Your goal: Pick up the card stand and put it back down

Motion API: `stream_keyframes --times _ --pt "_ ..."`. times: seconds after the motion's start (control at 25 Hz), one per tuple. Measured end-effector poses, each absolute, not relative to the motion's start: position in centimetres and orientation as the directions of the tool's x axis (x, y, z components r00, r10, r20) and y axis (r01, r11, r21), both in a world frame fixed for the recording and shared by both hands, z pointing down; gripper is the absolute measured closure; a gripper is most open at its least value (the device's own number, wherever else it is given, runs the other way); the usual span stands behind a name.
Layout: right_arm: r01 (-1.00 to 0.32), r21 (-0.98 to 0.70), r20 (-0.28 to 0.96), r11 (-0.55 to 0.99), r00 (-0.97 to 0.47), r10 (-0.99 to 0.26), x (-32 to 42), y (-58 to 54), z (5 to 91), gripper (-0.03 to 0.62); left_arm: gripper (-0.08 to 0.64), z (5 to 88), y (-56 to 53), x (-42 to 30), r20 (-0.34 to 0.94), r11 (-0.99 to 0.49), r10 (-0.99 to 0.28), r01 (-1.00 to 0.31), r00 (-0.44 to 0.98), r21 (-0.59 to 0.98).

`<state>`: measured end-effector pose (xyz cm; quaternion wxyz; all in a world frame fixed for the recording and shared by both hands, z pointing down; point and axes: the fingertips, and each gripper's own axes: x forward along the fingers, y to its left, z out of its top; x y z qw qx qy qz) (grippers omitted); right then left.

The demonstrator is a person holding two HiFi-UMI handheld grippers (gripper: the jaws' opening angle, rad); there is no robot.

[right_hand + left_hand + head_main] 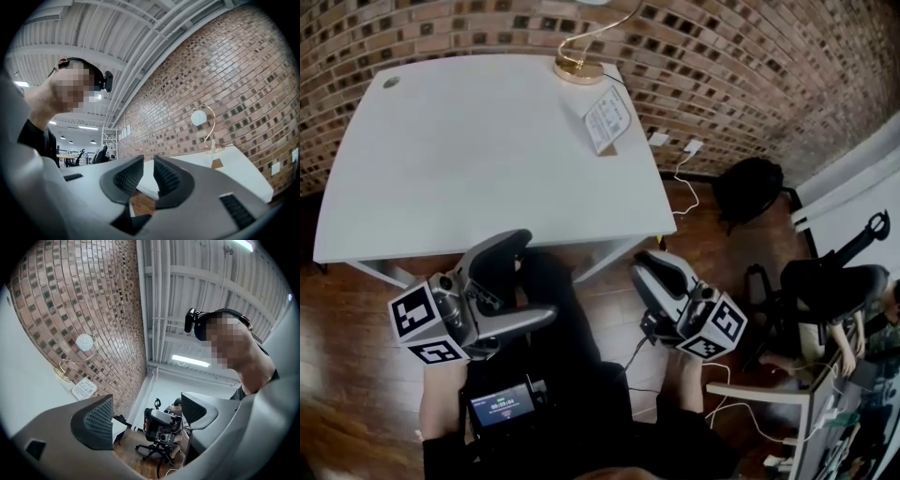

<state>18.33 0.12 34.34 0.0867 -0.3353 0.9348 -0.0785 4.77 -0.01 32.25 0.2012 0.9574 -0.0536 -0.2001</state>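
Card stand: at the far right of the white table, just on the near side of the lamp base, with its face tilted (probably so it reads from the near side).
Left gripper: jaws wide apart with nothing between them, held low, off the table's near edge.
Right gripper: jaws a narrow gap apart and empty, also short of the near edge.
Stage: the pickup looks not yet begun, as both tools sit well apart from the stand.
Next move: the right gripper has the shorter reach but would have to open wider first.
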Motion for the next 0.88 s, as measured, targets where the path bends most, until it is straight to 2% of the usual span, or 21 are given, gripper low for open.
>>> stream_keyframes --times 0.44,0.88 --pt "-0.64 -0.192 -0.095 0.744 -0.742 -0.663 19.0 -0.4 34.6 0.5 0.112 31.6 -1.1 5.9 -0.376 -0.922 -0.134 0.023 0.917 0.386" --pt "-0.653 -0.213 -0.047 0.727 -0.736 -0.675 17.5 -5.4 36.5 0.5 0.112 31.3 -6.0 7.0 -0.346 -0.929 -0.085 0.051 0.934 0.366"
